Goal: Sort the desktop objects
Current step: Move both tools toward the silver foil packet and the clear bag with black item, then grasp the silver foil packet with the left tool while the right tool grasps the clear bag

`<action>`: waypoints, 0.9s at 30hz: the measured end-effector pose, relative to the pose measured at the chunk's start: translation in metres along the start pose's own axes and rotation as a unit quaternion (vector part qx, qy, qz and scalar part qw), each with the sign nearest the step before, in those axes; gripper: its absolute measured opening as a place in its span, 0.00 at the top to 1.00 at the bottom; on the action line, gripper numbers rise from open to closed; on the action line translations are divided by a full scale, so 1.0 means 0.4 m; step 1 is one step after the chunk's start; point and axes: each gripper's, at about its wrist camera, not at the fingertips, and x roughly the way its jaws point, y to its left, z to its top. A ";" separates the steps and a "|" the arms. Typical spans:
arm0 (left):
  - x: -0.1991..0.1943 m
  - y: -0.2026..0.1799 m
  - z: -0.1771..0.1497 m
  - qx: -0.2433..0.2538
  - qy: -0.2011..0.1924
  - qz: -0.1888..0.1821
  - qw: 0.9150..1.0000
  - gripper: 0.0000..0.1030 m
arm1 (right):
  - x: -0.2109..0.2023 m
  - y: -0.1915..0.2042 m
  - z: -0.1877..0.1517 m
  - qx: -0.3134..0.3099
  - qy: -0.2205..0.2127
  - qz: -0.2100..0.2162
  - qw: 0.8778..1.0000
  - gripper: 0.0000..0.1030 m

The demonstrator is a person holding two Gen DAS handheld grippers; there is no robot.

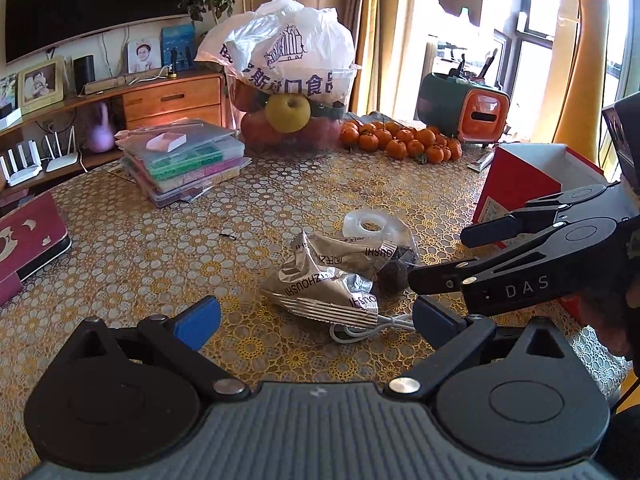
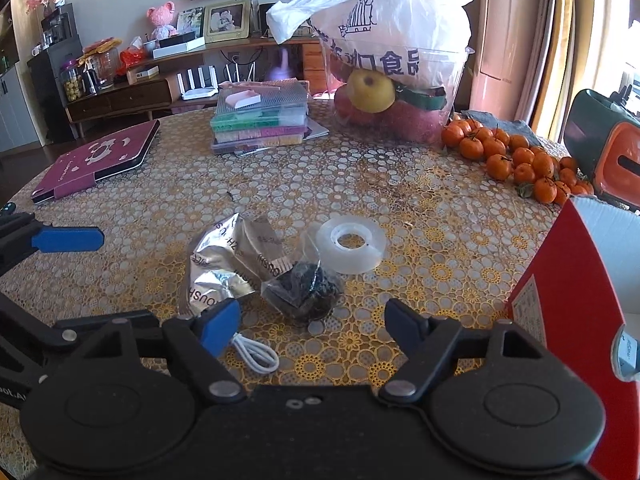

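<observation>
Right wrist view: both tongs, left gripper (image 2: pixel 68 240) and right gripper (image 2: pixel 312 326), spread wide, empty. Far off, clear tub (image 2: pixel 448 92) holding apples under a bag; floral tablecloth (image 2: pixel 160 208) beneath.

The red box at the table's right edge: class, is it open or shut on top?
Open. The red box has no lid across its top, and its white inner walls show. Its contents cannot be seen.

White cable (image 1: pixel 356 330) lies half hidden under the foil packet (image 1: pixel 320 292)
</observation>
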 end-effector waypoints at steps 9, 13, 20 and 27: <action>0.089 0.014 0.013 0.002 0.011 -0.002 1.000 0.00 | 0.066 -0.014 0.014 0.013 0.015 0.006 1.000 0.34; 0.118 0.026 0.017 0.004 0.014 -0.005 1.000 0.00 | 0.087 -0.018 0.020 0.017 0.017 0.009 1.000 0.36; 0.153 0.037 0.019 -0.003 0.019 -0.025 1.000 0.00 | 0.108 -0.032 0.022 0.030 0.019 0.019 0.999 0.45; 0.163 0.027 0.018 -0.002 0.015 -0.045 0.999 0.14 | 0.114 -0.036 0.023 0.032 0.017 0.020 0.999 0.55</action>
